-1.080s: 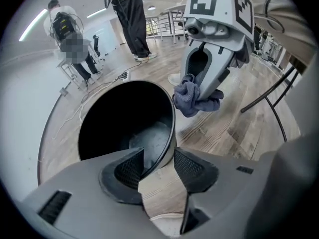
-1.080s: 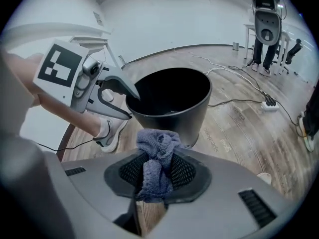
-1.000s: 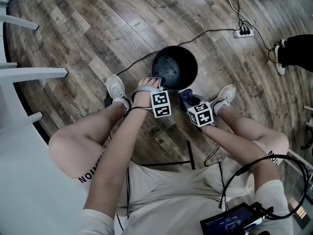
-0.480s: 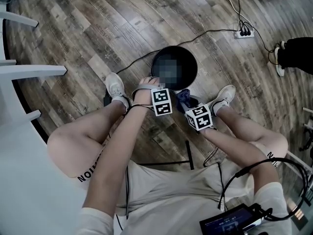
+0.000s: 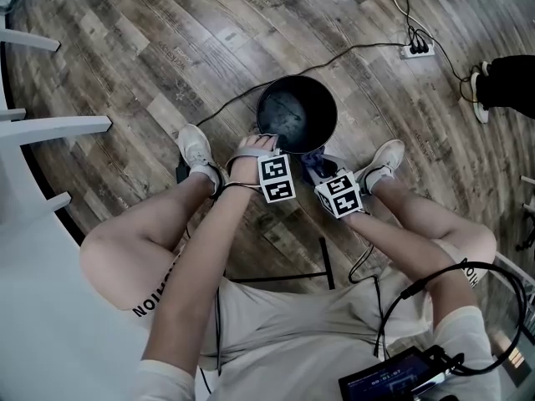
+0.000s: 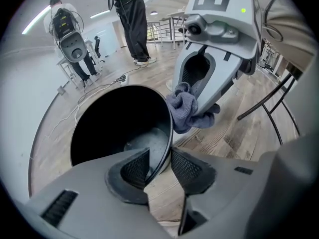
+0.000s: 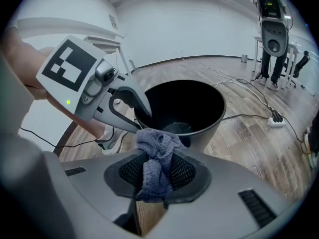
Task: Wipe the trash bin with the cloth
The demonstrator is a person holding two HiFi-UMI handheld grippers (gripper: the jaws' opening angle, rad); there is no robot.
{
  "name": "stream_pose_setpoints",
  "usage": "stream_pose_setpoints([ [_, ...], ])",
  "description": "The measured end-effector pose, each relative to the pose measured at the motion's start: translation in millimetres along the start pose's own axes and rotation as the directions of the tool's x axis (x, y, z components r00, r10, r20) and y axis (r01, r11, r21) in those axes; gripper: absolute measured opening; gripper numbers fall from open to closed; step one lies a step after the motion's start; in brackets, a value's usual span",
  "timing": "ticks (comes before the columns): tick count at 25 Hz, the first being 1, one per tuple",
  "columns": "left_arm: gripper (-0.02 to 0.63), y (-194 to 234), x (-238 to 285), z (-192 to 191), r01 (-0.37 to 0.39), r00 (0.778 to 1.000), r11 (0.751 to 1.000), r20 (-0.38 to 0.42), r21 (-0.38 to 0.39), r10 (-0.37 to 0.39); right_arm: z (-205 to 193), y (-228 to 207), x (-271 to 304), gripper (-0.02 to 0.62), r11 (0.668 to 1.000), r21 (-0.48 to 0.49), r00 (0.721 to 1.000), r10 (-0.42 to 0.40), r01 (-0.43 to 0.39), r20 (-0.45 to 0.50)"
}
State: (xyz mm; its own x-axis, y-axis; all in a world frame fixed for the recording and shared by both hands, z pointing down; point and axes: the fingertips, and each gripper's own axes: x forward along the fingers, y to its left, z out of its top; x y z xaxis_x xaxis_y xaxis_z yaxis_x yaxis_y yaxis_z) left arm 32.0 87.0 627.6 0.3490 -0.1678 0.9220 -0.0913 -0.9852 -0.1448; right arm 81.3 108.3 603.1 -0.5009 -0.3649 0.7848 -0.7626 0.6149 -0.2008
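Head view: I see the trash bin (image 5: 322, 98) standing upright on the wooden floor (image 5: 167, 57), just ahead of both tools and between the person's shoes.
Left hand-held gripper (image 6: 158, 168): it straddles the bin's near rim, one pad inside and one outside. The jaws have just been closing with the rim between them. A sliver of floor shows between the outer pad and the wall, so I judge the rim not yet clamped.
Right hand-held gripper (image 7: 158, 171): its jaws are pinched on the bunched grey-blue cloth (image 7: 155, 148). The wad sticks out past its tips, just beside the bin's outer wall below the rim. I cannot tell whether it touches.
Bin handling: it looks thin-walled, stiff and light, so it is likely to skid or tip when rubbed. I would hold it at the rim, where the left tool sits.
Cloth handling: it is soft and limp. I would keep it gripped mid-wad so a loose fold leads the wipe.
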Motion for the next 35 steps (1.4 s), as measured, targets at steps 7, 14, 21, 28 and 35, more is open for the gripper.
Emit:
stream_pose_setpoints([
  [7,0.140,2,-3,2,0.000,1.000,1.000,0.025,0.022,0.000,-23,-11,34,0.103,1.000,0.006,0.998,-0.007,0.008,-0.057],
  [14,0.141,3,-5,3,-0.019,0.999,0.999,0.036,0.027,0.018,-54,-22,74,0.103,1.000,0.006,0.993,-0.020,0.021,-0.116],
  [21,0.141,4,-6,7,-0.055,0.997,0.998,0.063,0.034,0.053,-85,-40,113,0.103,0.997,0.032,0.987,-0.059,0.064,-0.149],
  [28,0.141,6,-8,9,-0.074,0.995,0.997,0.072,0.027,0.071,-102,-46,139,0.103,0.995,0.042,0.977,-0.077,0.087,-0.199],
  [35,0.143,6,-5,10,-0.073,0.996,0.997,0.061,0.007,0.072,-112,-45,153,0.103,0.994,0.098,0.975,-0.033,0.055,-0.220],
])
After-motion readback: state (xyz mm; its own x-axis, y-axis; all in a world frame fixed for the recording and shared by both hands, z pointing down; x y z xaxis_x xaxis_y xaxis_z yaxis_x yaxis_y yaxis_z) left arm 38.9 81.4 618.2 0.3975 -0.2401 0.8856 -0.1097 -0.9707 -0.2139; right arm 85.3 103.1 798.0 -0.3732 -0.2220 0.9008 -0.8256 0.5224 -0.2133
